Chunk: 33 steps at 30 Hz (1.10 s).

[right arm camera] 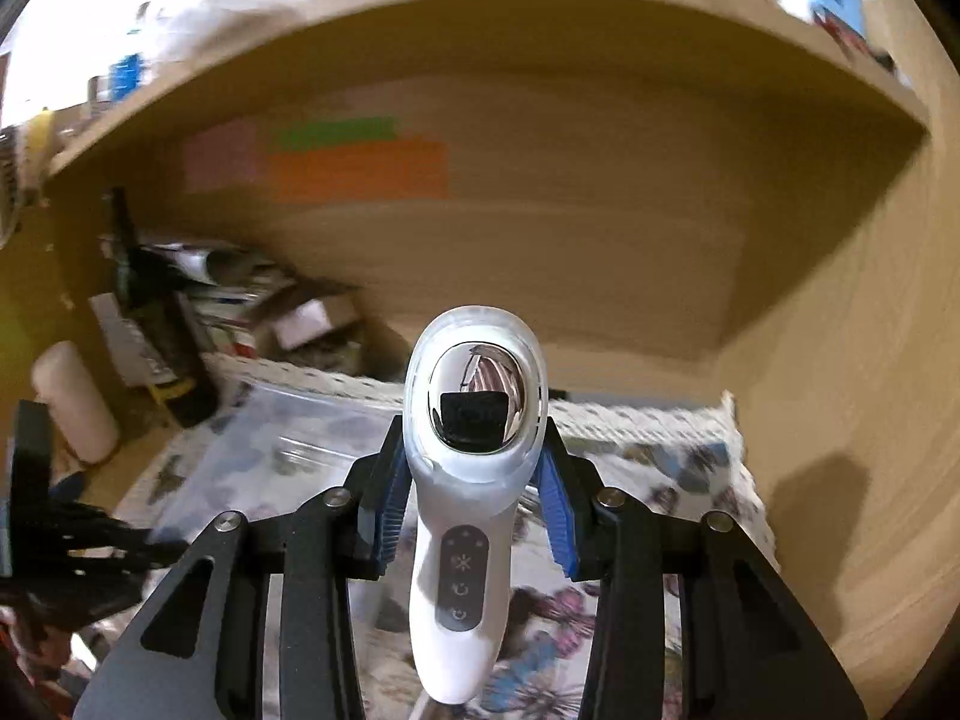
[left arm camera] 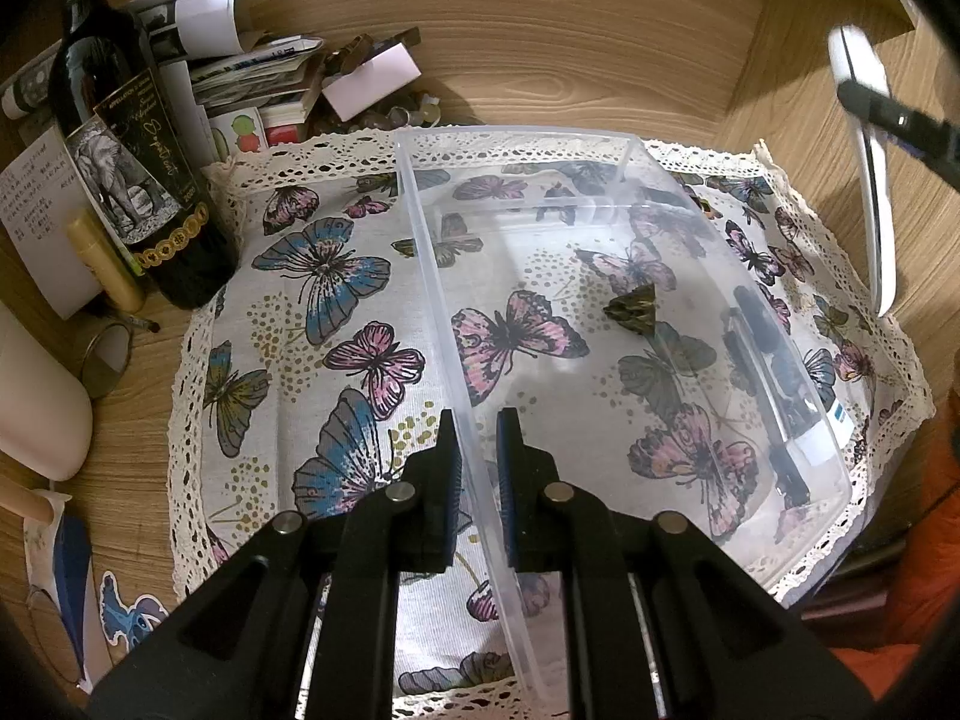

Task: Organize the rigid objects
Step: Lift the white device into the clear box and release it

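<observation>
Wood-grain panels walled in the surface, where a butterfly-print cloth with a lace edge lay under a clear plastic bin. At about 10 o'clock in the left wrist view stood a dark wine bottle before a heap of papers. The left gripper pointed steeply down at 6 o'clock in that view, its jaws closed on the bin's near-left wall, the thin plastic pinched between the blue pads. Inside the bin, near its middle, sat a small dark pyramid-shaped item, and along the right-hand wall lay some dark things too murky to name. The right gripper angled only gently downward and was raised above the cloth, its jaws partly closed on a white handheld device with a chrome oval head and a strip of buttons down its handle; the blue pads pressed the device's neck from either side. From the left wrist view this device showed at 2 o'clock, held aloft beyond the bin's far-right corner. Much of the right wrist view was smeared with blur.
</observation>
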Each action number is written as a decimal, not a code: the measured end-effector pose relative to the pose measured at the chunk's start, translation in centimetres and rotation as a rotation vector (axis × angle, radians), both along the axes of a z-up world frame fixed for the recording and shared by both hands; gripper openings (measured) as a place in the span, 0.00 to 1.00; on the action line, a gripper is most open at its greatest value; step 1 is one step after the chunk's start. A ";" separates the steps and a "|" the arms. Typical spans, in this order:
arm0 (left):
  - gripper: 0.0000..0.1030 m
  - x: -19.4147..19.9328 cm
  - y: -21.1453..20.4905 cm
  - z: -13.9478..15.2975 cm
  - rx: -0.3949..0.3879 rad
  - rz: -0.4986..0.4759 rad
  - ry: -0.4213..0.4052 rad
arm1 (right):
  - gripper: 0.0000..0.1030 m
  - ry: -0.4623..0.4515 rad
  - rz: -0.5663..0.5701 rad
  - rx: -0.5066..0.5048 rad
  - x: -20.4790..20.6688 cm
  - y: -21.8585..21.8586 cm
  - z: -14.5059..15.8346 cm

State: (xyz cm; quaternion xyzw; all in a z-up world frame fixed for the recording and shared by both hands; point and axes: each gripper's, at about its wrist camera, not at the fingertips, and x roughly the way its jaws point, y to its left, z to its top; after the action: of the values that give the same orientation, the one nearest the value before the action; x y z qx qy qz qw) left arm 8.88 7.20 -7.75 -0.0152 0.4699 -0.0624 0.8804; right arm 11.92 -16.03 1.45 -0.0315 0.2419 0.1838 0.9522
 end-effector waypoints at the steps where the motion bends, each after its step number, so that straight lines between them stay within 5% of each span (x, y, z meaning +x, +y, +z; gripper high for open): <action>1: 0.11 0.0 0.0 0.0 0.000 0.000 0.000 | 0.35 -0.006 0.016 0.000 -0.1 0.5 0.0; 15: 0.11 0.3 0.2 -0.1 -0.007 -0.001 -0.002 | 0.35 0.106 0.229 -0.079 0.1 8.0 -3.5; 33: 0.11 0.4 0.3 -0.2 -0.009 -0.004 -0.007 | 0.35 0.273 0.262 -0.192 1.8 9.6 -8.3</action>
State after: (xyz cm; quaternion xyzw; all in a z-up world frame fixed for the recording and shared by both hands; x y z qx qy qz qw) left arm 9.23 7.48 -7.92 -0.0179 0.4668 -0.0665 0.8817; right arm 13.72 -6.43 -6.83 -0.1284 0.3787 0.2849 0.8712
